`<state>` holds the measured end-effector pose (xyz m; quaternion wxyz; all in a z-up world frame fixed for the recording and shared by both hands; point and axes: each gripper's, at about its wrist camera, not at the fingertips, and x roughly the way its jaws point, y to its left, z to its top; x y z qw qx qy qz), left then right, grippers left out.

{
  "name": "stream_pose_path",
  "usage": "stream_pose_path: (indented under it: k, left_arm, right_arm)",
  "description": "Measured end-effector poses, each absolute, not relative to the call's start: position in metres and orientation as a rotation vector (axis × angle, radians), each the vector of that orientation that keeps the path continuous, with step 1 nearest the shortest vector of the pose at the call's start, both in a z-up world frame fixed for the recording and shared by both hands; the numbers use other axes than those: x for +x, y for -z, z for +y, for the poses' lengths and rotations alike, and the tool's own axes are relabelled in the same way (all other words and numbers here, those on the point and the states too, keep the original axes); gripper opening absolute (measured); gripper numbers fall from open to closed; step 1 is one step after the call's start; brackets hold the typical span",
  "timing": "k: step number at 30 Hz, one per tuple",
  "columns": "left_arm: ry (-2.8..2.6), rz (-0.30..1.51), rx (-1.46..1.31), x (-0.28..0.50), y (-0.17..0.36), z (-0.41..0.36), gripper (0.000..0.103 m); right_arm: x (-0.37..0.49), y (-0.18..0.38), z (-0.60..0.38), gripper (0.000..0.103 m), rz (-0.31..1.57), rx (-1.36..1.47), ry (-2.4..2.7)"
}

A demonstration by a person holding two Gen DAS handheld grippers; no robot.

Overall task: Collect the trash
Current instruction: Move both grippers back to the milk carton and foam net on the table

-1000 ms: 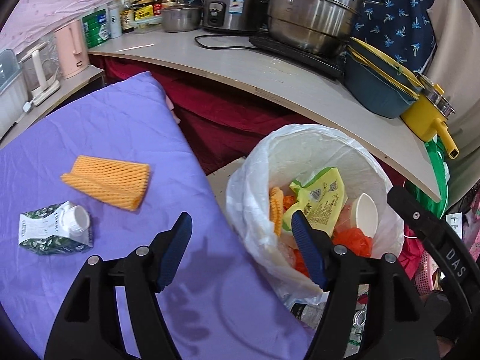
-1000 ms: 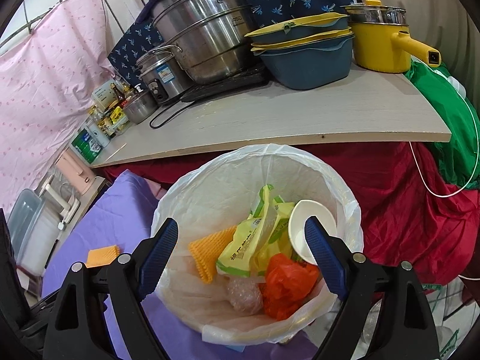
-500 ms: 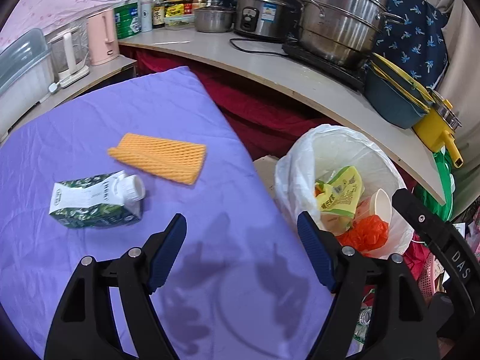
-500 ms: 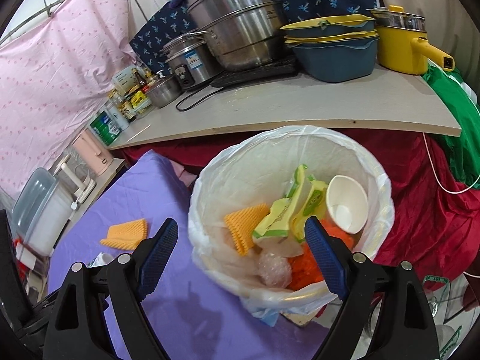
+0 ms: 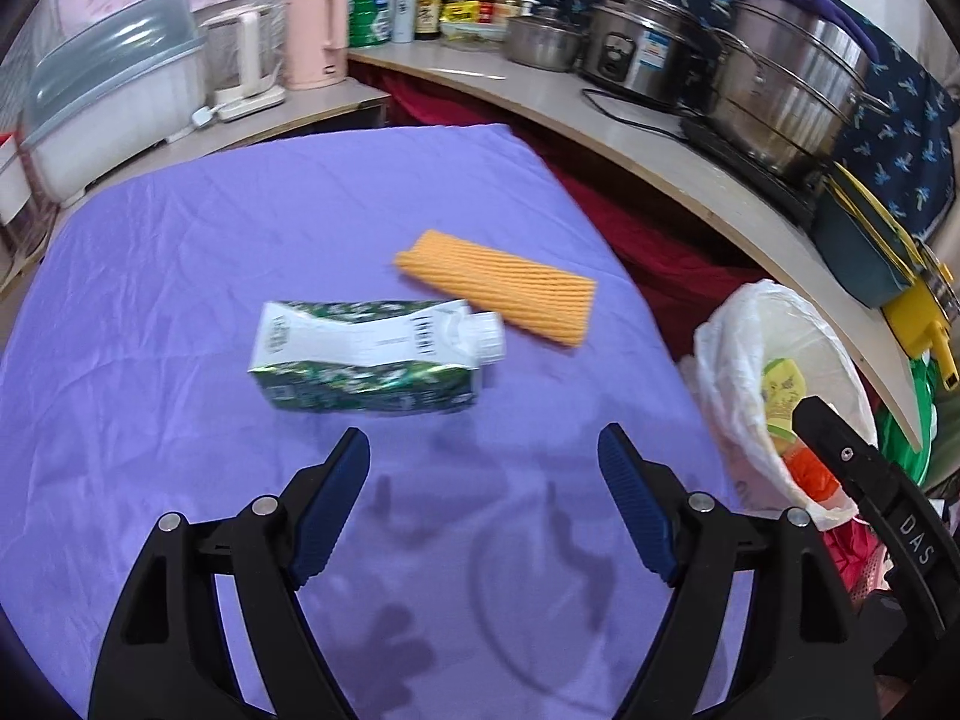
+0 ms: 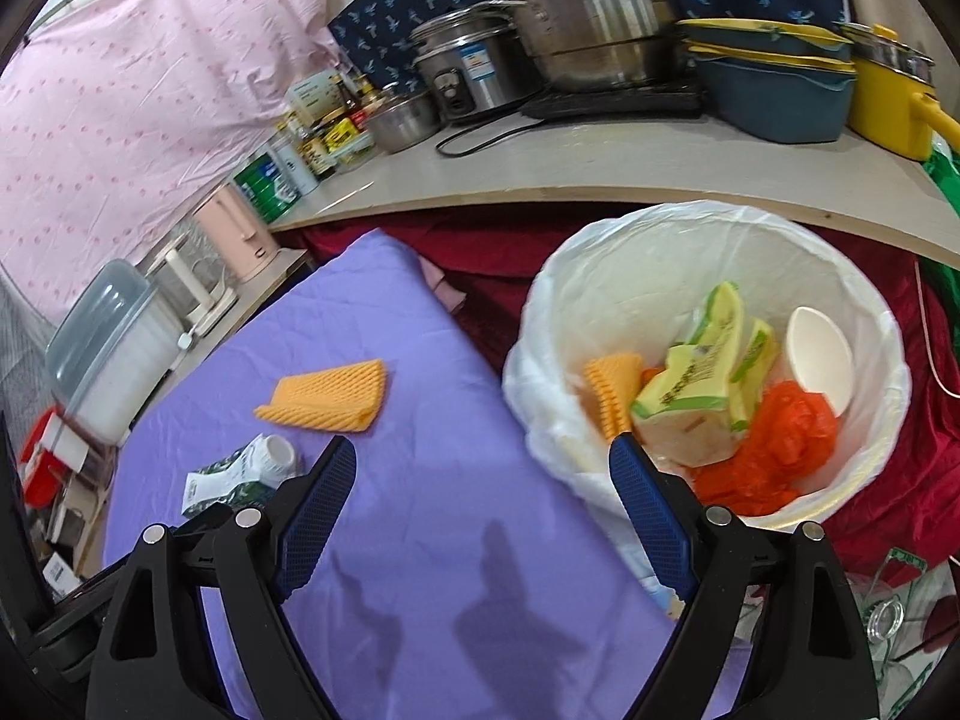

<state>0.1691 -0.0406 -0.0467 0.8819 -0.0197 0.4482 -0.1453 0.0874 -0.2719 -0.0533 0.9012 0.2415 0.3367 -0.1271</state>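
Observation:
A crushed green and white carton [image 5: 366, 354] with a white cap lies on the purple table [image 5: 180, 276]. An orange foam net sleeve [image 5: 498, 285] lies just beyond it. My left gripper [image 5: 483, 462] is open and empty, a little in front of the carton. My right gripper [image 6: 480, 474] is open and empty, above the table edge. In the right wrist view the carton [image 6: 240, 474] sits by the left finger and the sleeve [image 6: 327, 396] beyond. The trash bin with a white bag [image 6: 606, 276] stands right of the table, holding wrappers, a paper cup and orange plastic; it also shows in the left wrist view [image 5: 744, 330].
A curved counter [image 5: 660, 162] behind carries steel pots [image 5: 786, 96], a rice cooker [image 5: 642, 60], blue and yellow dishes [image 6: 774, 84]. A pink kettle [image 5: 315, 36] and a plastic box [image 5: 108, 96] stand on a side shelf. Red cloth [image 6: 936, 456] hangs under the counter.
My left gripper has swung left from over the bin to the table, so the carton and sleeve are now straight ahead. My right gripper has moved back and left from above the bin.

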Motion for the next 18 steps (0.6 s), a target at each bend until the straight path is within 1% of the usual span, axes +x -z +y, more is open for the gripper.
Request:
stream_pose_path:
  k: [6, 9, 14, 18]
  left_arm:
    - [0.214, 0.965, -0.088, 0.181, 0.058, 0.0, 0.075]
    - [0.164, 0.978, -0.11, 0.189, 0.063, 0.019, 0.075]
    - [0.1, 0.999, -0.137, 0.207, 0.075, 0.042, 0.075]
    - [0.071, 1.023, -0.123, 0.223, 0.089, 0.048, 0.074]
  right_arm:
    - [0.112, 0.06, -0.244, 0.083, 0.729, 0.468, 0.199]
    - [0.126, 0.062, -0.232, 0.081, 0.742, 0.448, 0.18]
    - [0.157, 0.066, -0.216, 0.07, 0.763, 0.425, 0.126]
    - [0.182, 0.068, -0.206, 0.065, 0.774, 0.42, 0.105]
